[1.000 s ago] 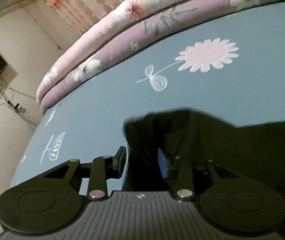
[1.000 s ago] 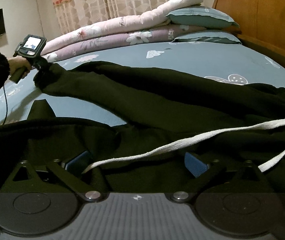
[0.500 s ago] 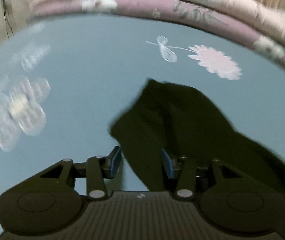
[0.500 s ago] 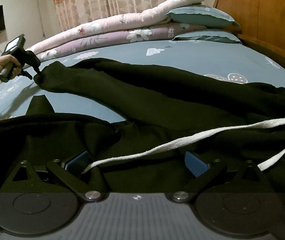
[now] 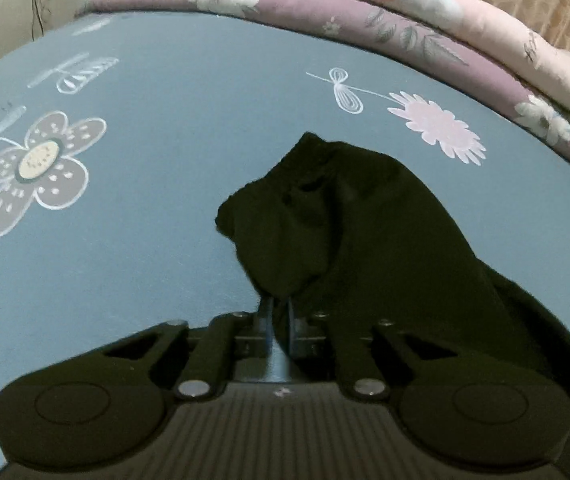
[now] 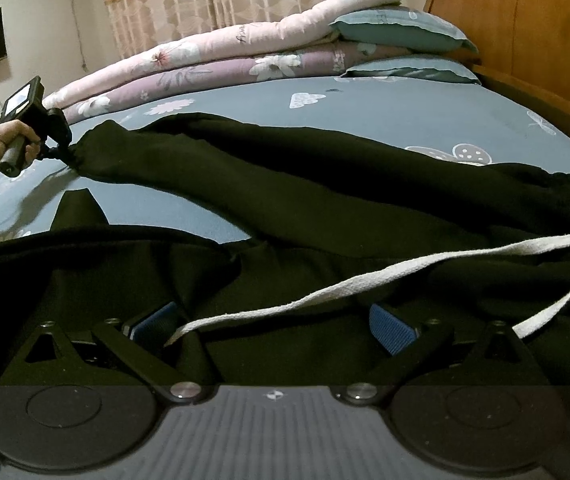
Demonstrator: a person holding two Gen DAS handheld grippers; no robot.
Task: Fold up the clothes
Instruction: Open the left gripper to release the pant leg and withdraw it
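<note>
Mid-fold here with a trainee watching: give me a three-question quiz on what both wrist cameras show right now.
1. True or false: the left gripper is shut on the black cuff.
2. Which lies across the black garment just ahead of the right gripper? A) a belt B) a white drawstring C) a sock
3. Fill in: the right gripper's jaws are ____.

Key: 1 true; 2 B; 3 open
</note>
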